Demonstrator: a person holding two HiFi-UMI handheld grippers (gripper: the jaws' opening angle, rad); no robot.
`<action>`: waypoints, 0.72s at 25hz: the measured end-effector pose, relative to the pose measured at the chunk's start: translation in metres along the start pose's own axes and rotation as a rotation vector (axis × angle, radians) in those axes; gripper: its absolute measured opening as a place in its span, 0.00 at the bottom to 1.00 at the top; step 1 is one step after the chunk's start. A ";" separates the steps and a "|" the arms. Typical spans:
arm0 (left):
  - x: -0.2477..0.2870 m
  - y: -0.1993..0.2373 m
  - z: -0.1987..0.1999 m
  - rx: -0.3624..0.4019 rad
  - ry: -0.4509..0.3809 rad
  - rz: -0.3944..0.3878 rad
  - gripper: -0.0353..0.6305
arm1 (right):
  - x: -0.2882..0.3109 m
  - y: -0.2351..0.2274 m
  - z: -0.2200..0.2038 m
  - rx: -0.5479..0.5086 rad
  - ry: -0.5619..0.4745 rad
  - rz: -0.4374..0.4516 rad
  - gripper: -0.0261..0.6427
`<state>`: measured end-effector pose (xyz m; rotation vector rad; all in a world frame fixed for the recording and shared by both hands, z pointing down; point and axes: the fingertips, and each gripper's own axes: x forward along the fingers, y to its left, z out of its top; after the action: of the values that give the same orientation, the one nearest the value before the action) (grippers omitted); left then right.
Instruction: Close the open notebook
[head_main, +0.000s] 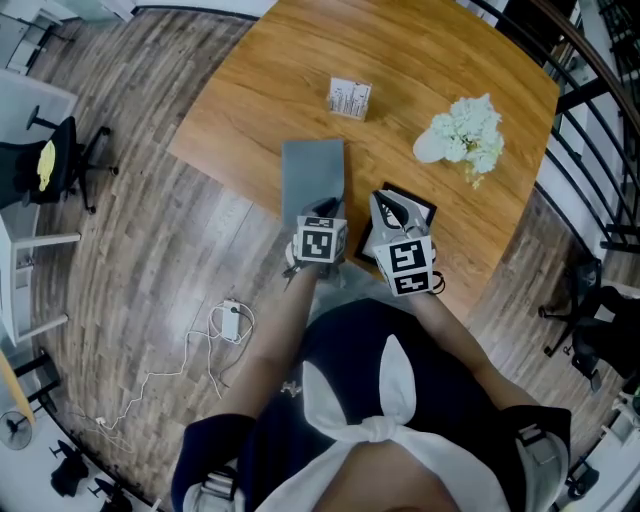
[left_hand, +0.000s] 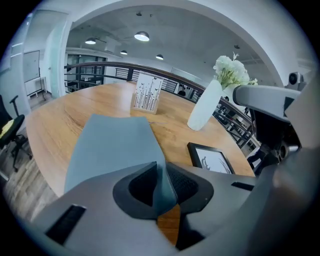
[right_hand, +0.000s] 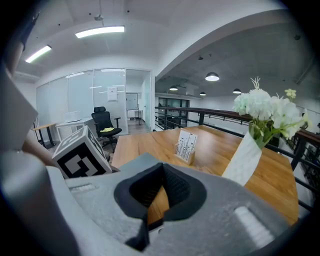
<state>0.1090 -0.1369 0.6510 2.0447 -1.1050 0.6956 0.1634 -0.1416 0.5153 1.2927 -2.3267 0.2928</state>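
Note:
The grey-blue notebook (head_main: 313, 172) lies near the table's front edge as one flat rectangle, cover side up. My left gripper (head_main: 322, 212) is at its near end. In the left gripper view the notebook cover (left_hand: 112, 145) stretches away from me, and its near corner curls up between the jaws of the left gripper (left_hand: 162, 176), which are shut on it. My right gripper (head_main: 392, 208) hovers beside it over a black picture frame (head_main: 421, 211). In the right gripper view the right gripper (right_hand: 162, 172) is shut with nothing in it.
A white card stand (head_main: 350, 98) sits further back on the wooden table (head_main: 250, 90). A white vase of white flowers (head_main: 462, 135) stands at the right. The picture frame (left_hand: 212, 160) lies right of the notebook. An office chair (head_main: 55, 160) and a charger cable (head_main: 230, 320) are on the floor at the left.

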 end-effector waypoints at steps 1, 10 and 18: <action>0.002 -0.001 -0.001 0.002 0.009 0.004 0.15 | 0.000 0.000 -0.001 -0.002 0.001 0.002 0.04; 0.011 -0.005 -0.007 0.044 0.019 0.058 0.17 | -0.004 0.003 -0.010 -0.019 0.010 0.025 0.04; 0.010 -0.004 -0.008 -0.030 -0.006 0.018 0.26 | -0.010 0.005 -0.018 -0.025 0.013 0.052 0.04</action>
<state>0.1169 -0.1338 0.6621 2.0150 -1.1324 0.6778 0.1692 -0.1241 0.5264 1.2162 -2.3489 0.2874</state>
